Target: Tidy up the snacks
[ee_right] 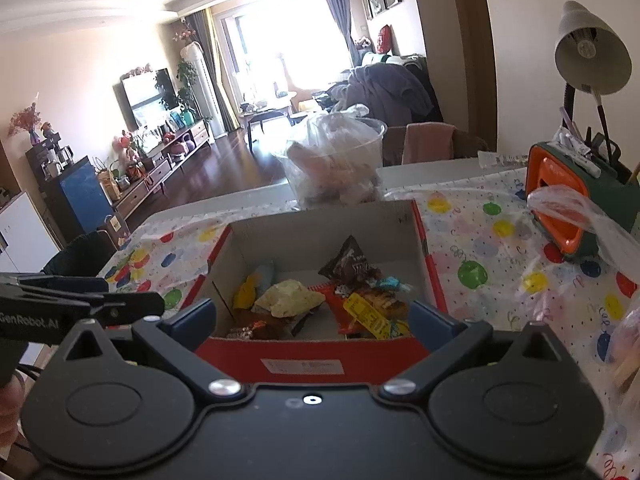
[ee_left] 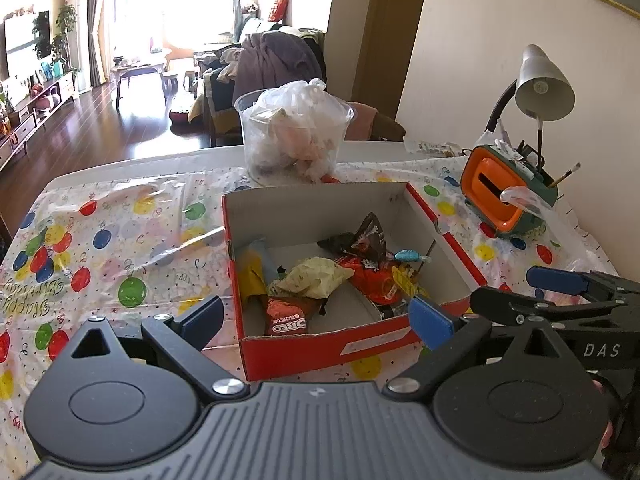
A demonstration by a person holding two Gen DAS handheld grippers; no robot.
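Observation:
A red cardboard box [ee_left: 332,346] sits on the table with several snack packs inside. Among them are an Oreo pack [ee_left: 286,322], a pale yellow wrapper [ee_left: 316,278], a dark brown packet [ee_left: 360,240], a red packet [ee_left: 376,282] and a blue candy [ee_left: 408,256]. My left gripper [ee_left: 320,318] hovers open over the box's near wall, holding nothing. My right gripper [ee_right: 316,320] is open over the same wall [ee_right: 304,354], also empty. The pale wrapper [ee_right: 290,298] and dark packet [ee_right: 352,266] lie just beyond it. The left gripper's fingers [ee_right: 120,302] show at the left edge.
A balloon-print cloth [ee_left: 100,248] covers the table. Behind the box stands a clear tub [ee_left: 294,132] stuffed with a plastic bag. At the right are an orange and green organiser [ee_left: 504,192], a loose plastic bag [ee_right: 580,208] and a desk lamp [ee_left: 544,84].

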